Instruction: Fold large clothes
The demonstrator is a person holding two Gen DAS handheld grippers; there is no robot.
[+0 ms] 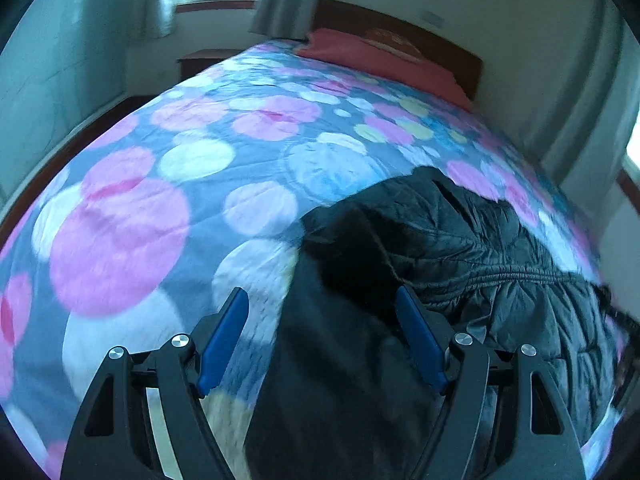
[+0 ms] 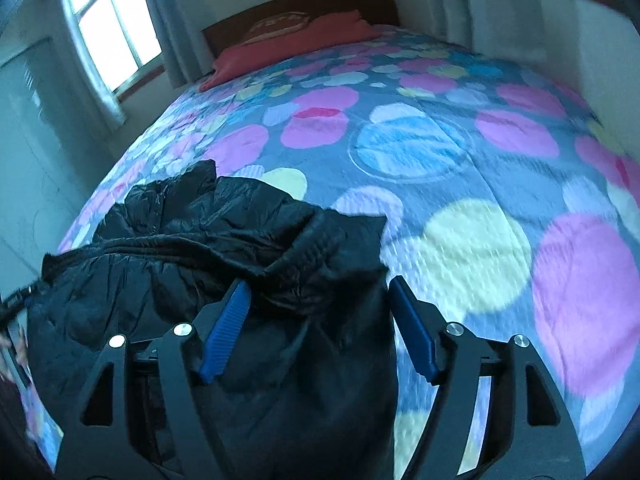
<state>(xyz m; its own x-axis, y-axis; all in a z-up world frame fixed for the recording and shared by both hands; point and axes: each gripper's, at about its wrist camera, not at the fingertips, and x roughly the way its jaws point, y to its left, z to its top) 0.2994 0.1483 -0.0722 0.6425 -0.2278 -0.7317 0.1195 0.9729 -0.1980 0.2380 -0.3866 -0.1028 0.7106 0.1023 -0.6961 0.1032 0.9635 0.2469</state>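
Nearest, the left tongs [image 1: 320, 308] stand apart, empty, over the left side of a black quilted jacket [image 1: 460, 248]. The jacket lies bunched at the near edge of the bed [image 1: 192, 128], on its circle-patterned cover. At its right side the right tongs [image 2: 316, 300] are also apart, gripping nothing. The folding looks partly done, with the bundle uneven.

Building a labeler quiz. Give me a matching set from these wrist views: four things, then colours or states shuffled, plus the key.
Things:
1. puffer jacket
2. pillow
3. bedspread
4. left gripper

Colour or state:
A. red, by the headboard
B. jaws open, pads pressing nothing
C. black, quilted, lying on the bed
D. pink, blue and white circles

Pairs: 1-C, 2-A, 3-D, 4-B
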